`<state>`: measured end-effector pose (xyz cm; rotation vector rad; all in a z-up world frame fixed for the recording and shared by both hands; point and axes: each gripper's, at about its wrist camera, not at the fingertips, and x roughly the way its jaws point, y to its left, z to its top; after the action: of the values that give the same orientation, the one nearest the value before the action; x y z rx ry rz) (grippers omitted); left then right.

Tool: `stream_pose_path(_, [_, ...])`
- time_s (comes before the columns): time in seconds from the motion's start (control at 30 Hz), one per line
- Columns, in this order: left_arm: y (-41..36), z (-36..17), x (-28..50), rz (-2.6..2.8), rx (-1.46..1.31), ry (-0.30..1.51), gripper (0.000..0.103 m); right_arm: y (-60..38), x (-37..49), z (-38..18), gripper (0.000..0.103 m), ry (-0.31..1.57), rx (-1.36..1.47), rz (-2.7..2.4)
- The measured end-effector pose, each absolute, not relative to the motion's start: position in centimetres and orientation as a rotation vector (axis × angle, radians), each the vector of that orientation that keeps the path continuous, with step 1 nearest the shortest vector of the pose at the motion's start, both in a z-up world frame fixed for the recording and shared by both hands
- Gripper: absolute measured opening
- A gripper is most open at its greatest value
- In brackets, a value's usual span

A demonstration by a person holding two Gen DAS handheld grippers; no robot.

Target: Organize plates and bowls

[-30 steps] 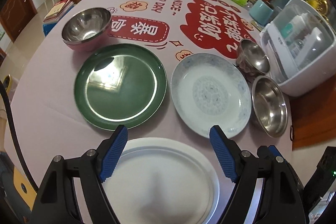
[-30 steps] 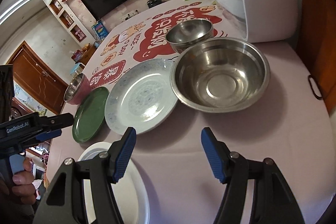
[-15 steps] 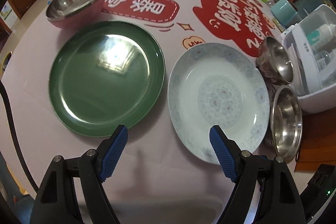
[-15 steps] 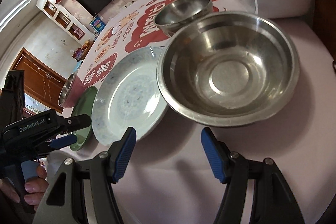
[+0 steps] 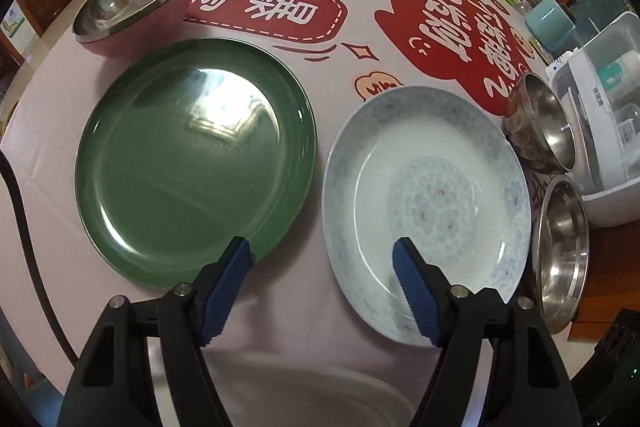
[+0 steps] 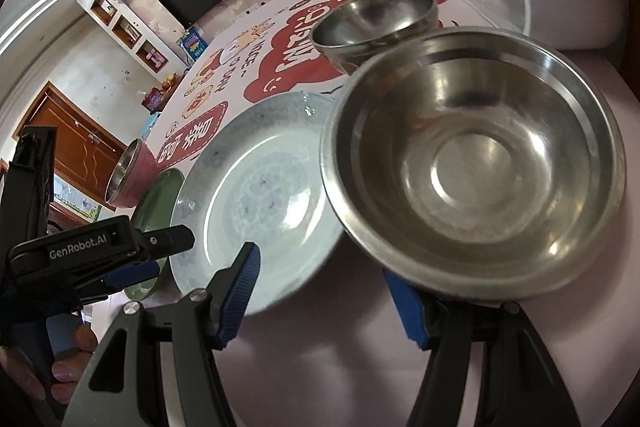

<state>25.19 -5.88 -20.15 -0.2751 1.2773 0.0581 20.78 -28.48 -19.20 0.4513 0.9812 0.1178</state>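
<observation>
Our left claw (image 5: 322, 259) is narrowing around nothing, the patterned plate's (image 5: 426, 203) near rim under its right finger, the green plate (image 5: 192, 163) at its left. Our right claw (image 6: 326, 279) is narrowing too (nothing gripped), the steel bowl (image 6: 476, 163) just ahead and nearer it.

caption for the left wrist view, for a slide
Left gripper, jaws closing on nothing, over the gap between green plate and patterned plate.

Two plates side by side on table (image 5: 328, 39): plain plate (image 5: 192, 159) left, patterned plate (image 5: 424, 195) right. Bowl (image 5: 132, 3) behind plain plate. Two steel bowls right of patterned plate, smaller bowl (image 5: 540, 123) behind wider bowl (image 5: 560, 251). Third plate (image 5: 304, 399) nearest, btw gripper arms.
</observation>
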Motion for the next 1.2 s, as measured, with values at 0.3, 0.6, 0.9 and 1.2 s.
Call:
stream_pose_path(0.3, [-5.8,-19.5,25.0,0.019,-0.302,1.272,0.048,-27.9,21.4,-19.4,0.044,0.974,0.401,0.100])
stream_pose_path(0.6, [-6.0,-20.6,24.8,-0.013,-0.347,1.330,0.030,-28.6,21.5,-19.6,0.026,0.973,0.404,0.080])
stream_pose_path(0.9, [-6.6,-21.6,25.8,-0.001,-0.325,1.337,0.025,-28.4,21.7,-19.6,0.024,0.960,0.378,0.096])
stream_pose_path(1.2, [-7.0,-21.7,26.6,0.001,-0.293,1.292,0.025,-28.7,21.5,-19.7,0.021,0.944,0.405,0.100])
